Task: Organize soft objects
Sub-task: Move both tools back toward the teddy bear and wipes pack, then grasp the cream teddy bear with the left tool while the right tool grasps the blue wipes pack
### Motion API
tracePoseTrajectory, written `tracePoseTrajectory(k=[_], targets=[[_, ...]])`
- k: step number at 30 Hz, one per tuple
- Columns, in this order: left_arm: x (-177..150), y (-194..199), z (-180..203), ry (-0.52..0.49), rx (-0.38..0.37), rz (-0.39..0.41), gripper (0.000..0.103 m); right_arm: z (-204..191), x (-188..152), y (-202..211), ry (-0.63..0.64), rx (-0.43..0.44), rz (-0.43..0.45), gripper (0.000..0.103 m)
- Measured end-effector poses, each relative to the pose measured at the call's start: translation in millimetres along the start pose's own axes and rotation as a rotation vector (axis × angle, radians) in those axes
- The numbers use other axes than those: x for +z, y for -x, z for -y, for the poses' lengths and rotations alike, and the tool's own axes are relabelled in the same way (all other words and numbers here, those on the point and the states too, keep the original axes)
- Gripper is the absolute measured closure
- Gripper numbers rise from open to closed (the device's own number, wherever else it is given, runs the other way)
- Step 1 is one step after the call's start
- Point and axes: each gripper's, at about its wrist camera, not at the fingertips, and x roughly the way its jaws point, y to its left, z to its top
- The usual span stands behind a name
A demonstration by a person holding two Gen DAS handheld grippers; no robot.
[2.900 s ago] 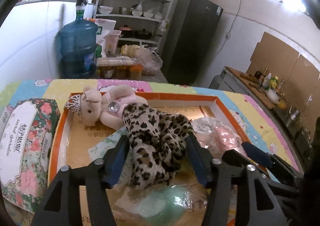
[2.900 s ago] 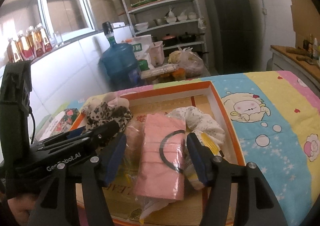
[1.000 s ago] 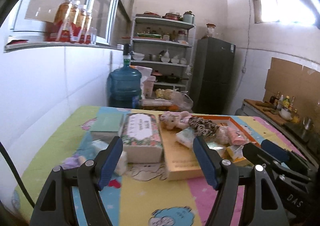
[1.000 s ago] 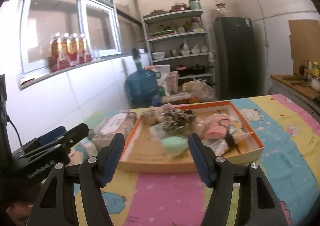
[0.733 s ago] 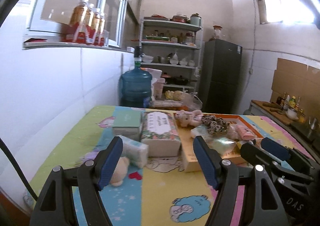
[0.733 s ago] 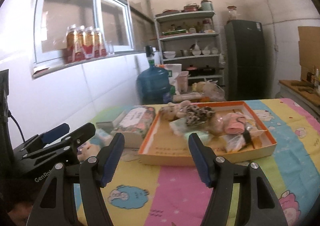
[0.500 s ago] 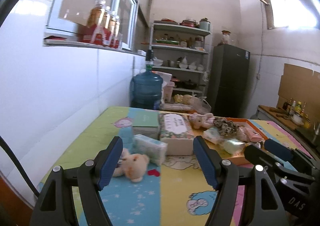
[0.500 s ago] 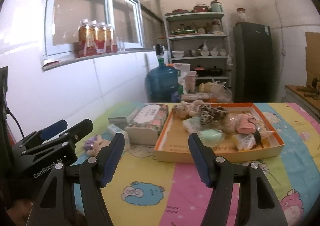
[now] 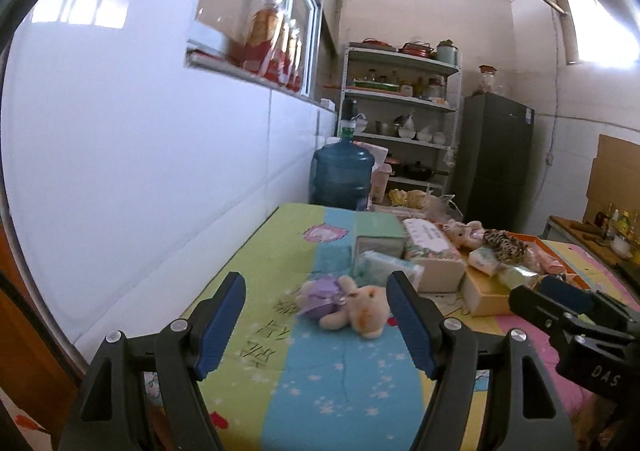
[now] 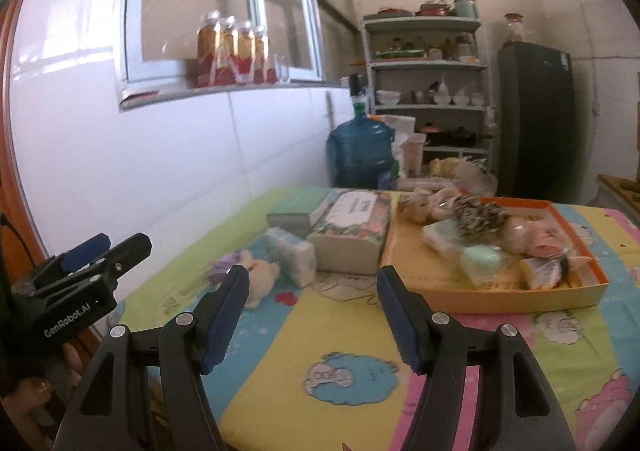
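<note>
A small beige plush bear in a purple dress [image 9: 344,305] lies on the cartoon-print tablecloth, just beyond my open left gripper [image 9: 316,321], which holds nothing. In the right wrist view the same bear [image 10: 250,275] shows past the left finger of my open, empty right gripper [image 10: 312,315]. An orange-rimmed cardboard tray [image 10: 560,297] further back holds a pink plush doll [image 10: 424,205], a leopard-print soft item [image 10: 480,217], a green bagged item [image 10: 480,261] and several other packets. The tray [image 9: 486,299] also shows at the right of the left wrist view.
A floral tissue box [image 10: 352,229], a green box [image 10: 296,213] and a white tissue pack [image 10: 292,253] stand between the bear and the tray. A white tiled wall runs along the left. A blue water jug [image 9: 342,181], shelves and a dark fridge [image 9: 494,159] stand behind the table.
Both grippers have pulled back from the tray towards the table's near end and swung left. The plush bear and tissue pack have come into view. Jaws stay equally wide.
</note>
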Motion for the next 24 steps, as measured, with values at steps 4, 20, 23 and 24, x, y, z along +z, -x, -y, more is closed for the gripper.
tracePoseTrajectory(k=[4, 20, 23, 24], targets=[[-2, -21, -6, -0.003, -0.069, -0.048, 0.031, -5, -3, -20, -0.014, 0.015, -0.034, 0.035], [-12, -121, 35, -0.043, -0.227, -0.253, 0.031, 21, -4, -47, -0.085, 0.021, -0.063, 0.035], [-17, -132, 47, -0.109, -0.166, -0.274, 0.031, 27, -4, -49, -0.096, 0.028, -0.063, 0.035], [-20, -138, 52, -0.137, -0.134, -0.295, 0.031, 29, -4, -50, -0.100, 0.029, -0.064, 0.035]])
